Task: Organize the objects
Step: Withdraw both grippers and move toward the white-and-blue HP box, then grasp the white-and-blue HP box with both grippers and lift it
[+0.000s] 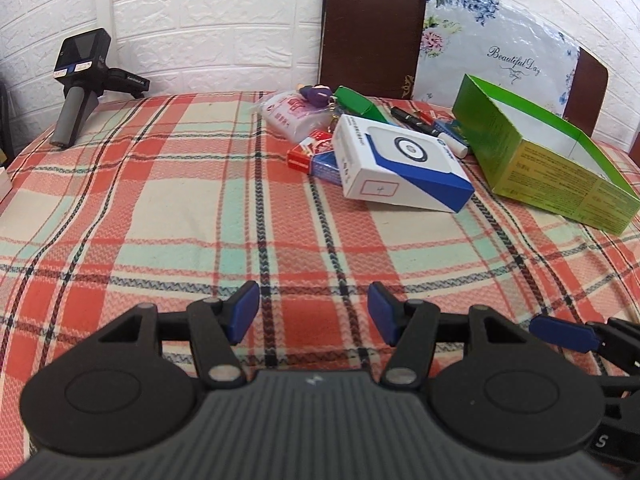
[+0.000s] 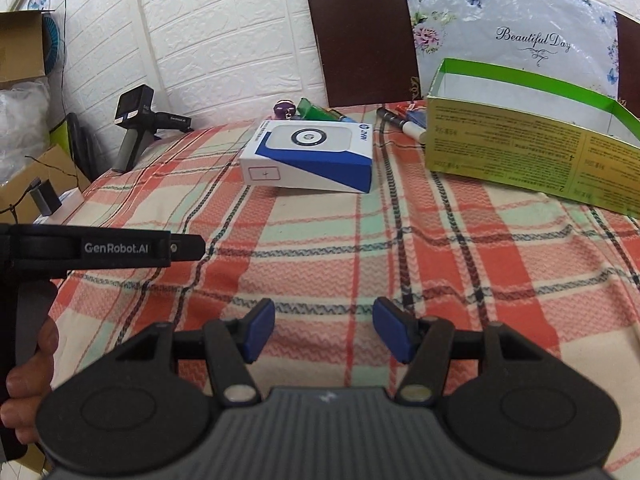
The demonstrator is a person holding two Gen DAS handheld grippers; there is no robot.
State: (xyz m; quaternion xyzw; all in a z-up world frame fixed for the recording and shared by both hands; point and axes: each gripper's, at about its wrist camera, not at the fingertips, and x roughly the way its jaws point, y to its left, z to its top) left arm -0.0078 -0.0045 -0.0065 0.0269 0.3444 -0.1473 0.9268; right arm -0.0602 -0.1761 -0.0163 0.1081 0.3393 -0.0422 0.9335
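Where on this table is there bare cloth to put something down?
Bare cloth spans the near half, from both grippers up to the white and blue box, and the left side toward the spare gripper. Crowded: the far clutter between the tissue pack and green box.

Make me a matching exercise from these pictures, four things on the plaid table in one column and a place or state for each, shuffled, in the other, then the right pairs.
Things:
1. green box
2. white and blue box
3. black marker
4. left gripper

Places or states:
A. jaws apart, nothing between them, above bare tablecloth
B. open-topped, at the right side of the table
C. lies behind the white and blue box, beside the green box
D. closed, leaning on the red and blue packet, circle printed on top

Pairs: 1-B, 2-D, 3-C, 4-A
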